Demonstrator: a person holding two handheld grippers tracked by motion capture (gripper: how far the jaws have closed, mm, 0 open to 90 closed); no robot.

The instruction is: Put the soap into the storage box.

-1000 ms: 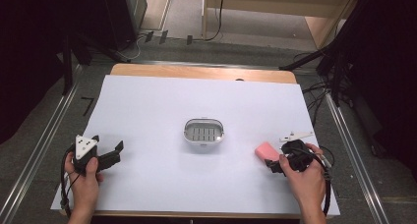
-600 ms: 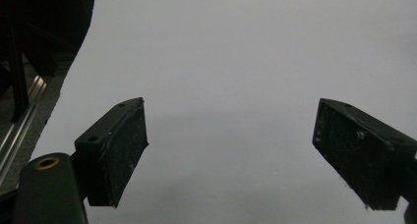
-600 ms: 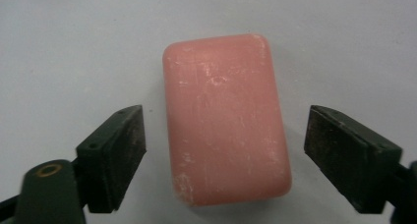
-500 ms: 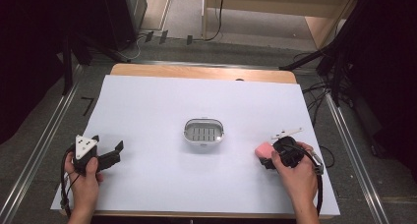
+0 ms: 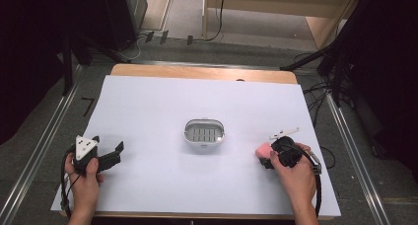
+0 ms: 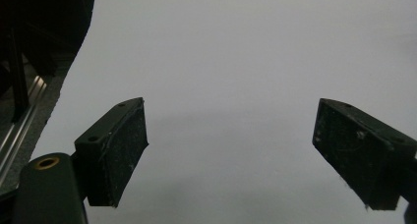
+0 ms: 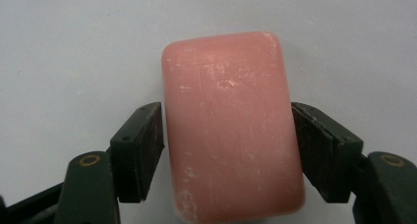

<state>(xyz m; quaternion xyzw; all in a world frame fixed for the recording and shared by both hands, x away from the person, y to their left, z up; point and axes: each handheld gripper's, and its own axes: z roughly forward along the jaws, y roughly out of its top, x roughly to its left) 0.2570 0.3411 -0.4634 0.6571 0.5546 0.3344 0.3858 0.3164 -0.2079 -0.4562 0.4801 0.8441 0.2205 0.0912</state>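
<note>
Right tool [image 7: 228, 150] pinching the pink soap bar [image 7: 231, 126]
Its jaws are closing on the bar's sides; the left tool [image 6: 231, 155] is resting spread on the tabletop [image 5: 148, 111].

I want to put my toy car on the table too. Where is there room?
Lots of room: the white sheet is bare behind the soap dish, and between the dish and the left gripper. It is crowded at the right, where the right gripper has just closed on the pink soap.
</note>
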